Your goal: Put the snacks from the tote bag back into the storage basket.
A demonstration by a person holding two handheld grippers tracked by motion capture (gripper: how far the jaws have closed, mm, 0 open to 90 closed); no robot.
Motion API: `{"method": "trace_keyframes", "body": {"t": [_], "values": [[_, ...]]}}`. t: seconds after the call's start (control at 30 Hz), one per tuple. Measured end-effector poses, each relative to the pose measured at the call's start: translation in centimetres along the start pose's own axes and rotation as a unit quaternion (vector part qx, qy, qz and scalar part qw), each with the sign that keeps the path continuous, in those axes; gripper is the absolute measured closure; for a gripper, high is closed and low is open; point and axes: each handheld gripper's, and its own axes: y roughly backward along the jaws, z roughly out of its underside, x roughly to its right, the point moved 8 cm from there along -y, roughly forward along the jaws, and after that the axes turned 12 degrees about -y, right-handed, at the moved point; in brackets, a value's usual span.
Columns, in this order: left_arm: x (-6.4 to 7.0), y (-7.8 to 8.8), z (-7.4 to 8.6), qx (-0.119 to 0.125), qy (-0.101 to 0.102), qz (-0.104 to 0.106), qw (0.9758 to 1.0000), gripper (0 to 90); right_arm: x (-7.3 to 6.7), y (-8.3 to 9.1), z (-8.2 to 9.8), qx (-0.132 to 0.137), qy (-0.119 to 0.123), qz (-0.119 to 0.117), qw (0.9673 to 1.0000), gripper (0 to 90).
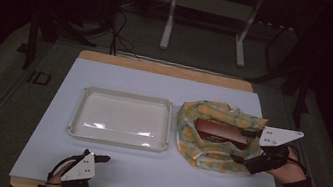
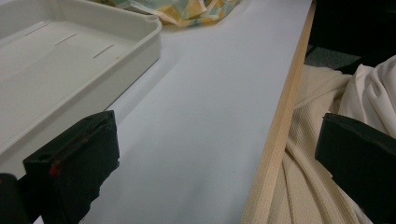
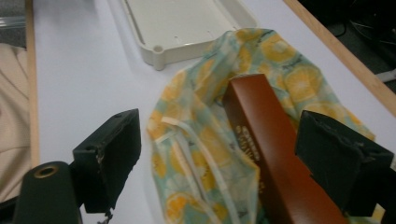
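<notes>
high view: a white-topped table with a wooden edge (image 1: 152,170) is seen carrying a shallow cream plastic tray (image 1: 121,118) at its middle and, just beside the tray's right rim, a crumpled yellow-and-teal orange-print cloth pouch (image 1: 213,136), on which a long reddish-brown rectangular box (image 1: 221,132) is laid with its long axis running across the table toward the right gripper (image 1: 242,146). the right gripper is held at the box's right end, far nearer than the left gripper (image 1: 108,175) parked at the near edge; in the right gripper view the box (image 3: 271,154) is seen running up between the wide-spread jaws, apparently gripped by neither pad. the left gripper is also held wide open over bare table, with nothing between its jaws.
</notes>
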Motion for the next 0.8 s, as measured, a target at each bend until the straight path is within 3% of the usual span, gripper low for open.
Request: {"method": "trace_keyframes", "body": {"t": [0.2, 0.8], "values": [[0.0, -0.1, 0.0, 0.0, 0.0, 0.002, 1.0, 0.0, 1.4, -0.1, -0.4, -0.012, 0.018, 0.02, 0.9996, 17.3], [0.2, -0.2, 0.0, 0.0, -0.003, 0.005, 1.0, 0.0, 5.4, -2.3, -0.5, -0.058, 0.012, 0.025, 0.9979, 26.1]]}}
